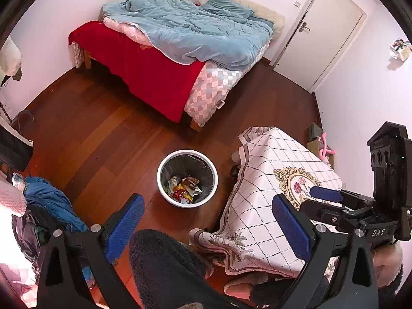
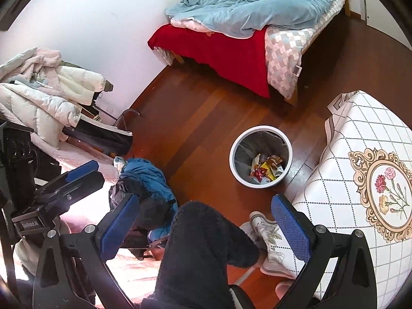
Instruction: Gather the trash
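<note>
both the left gripper and right gripper hang spread and empty above the floor, beyond them the white bin holds wrappers beside the cloth-covered worktop, bed farthest.

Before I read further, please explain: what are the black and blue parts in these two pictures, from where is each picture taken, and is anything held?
No robot arm is here. A person holds one two-finger tool in each hand, and each tool carries a wide-angle camera looking along its fingers. In the left camera's picture the left gripper is open and empty, and the right gripper shows at the side. The right camera's picture shows that tool's own fingers wide apart, empty too. On the floor stands a white trash bin with wrappers inside, beside a table under a patterned cloth. Behind is a bed.
</note>
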`<state>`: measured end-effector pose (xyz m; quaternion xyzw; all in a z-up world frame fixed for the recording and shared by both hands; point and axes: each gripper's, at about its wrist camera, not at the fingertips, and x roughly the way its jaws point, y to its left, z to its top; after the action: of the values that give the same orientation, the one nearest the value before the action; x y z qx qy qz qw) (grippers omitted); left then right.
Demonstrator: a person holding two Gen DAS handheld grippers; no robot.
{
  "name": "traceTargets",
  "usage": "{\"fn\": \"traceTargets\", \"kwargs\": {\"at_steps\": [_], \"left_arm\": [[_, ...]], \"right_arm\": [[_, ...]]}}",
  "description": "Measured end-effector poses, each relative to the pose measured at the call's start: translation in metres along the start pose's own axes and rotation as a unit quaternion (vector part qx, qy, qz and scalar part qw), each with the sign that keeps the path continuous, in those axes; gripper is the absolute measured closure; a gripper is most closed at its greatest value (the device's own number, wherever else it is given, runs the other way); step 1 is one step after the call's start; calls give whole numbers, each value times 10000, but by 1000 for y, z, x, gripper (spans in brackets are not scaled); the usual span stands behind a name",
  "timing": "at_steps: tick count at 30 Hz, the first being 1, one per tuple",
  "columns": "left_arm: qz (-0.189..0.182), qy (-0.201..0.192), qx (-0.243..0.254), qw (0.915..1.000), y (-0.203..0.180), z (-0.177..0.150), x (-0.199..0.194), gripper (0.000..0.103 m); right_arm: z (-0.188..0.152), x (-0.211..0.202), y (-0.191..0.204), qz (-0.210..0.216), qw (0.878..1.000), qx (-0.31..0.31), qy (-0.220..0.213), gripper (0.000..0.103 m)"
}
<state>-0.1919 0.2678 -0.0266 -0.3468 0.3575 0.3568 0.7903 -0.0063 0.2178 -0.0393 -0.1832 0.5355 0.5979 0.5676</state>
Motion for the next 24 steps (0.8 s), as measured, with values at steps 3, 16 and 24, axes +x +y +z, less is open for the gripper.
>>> {"fn": "traceTargets", "kwargs": {"at_steps": [3,16,24], "left_arm": [[-3,-23,-34,10000,3,1,0,1],[-31,33,2,10000,2,1,1,0],[-52,56,60,10000,-2,1,1,0]], "right_arm": [[0,0,1,-9,10000,-7,4,0],[3,-3,5,30,10000,-72,10,0],[5,-6,4,38,10000,-75,5,0]]}}
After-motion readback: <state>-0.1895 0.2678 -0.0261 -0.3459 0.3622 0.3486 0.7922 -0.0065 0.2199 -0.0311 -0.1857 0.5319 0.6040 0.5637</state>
